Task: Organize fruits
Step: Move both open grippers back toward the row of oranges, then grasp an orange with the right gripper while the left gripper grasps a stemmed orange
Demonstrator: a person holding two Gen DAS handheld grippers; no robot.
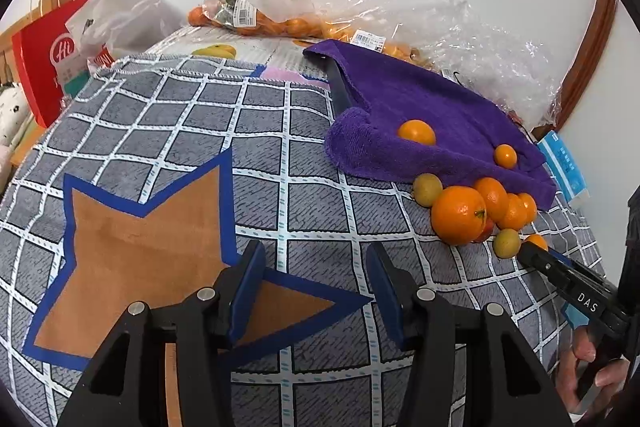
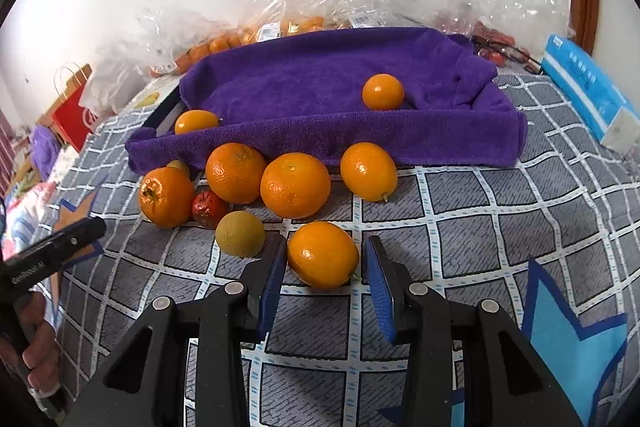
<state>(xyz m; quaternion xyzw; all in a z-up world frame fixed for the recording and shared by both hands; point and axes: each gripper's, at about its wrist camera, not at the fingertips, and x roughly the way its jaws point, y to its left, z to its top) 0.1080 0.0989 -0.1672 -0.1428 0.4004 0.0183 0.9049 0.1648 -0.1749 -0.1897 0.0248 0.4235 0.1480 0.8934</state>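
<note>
My right gripper [image 2: 325, 245] is shut on a small orange [image 2: 323, 254] that rests on the checked cloth [image 2: 460, 227], its blue pads against the fruit's sides. Just beyond lie several loose oranges [image 2: 295, 185], a yellow-green fruit [image 2: 240, 233] and a small red fruit [image 2: 206, 209]. Behind them sits a purple towel [image 2: 320, 83] draped over a tray, with two small oranges [image 2: 383, 91] on it. My left gripper [image 1: 316, 251] hangs open over the cloth's orange star [image 1: 140, 239], well left of the fruit pile [image 1: 458, 215], nothing between its fingers.
Clear plastic bags of oranges [image 1: 256, 19] line the wall behind the towel. A red paper bag [image 1: 48, 59] stands at the far left, and a blue-and-white box [image 2: 588, 91] lies right of the towel. A person's hand [image 2: 36, 359] holds the left gripper's handle.
</note>
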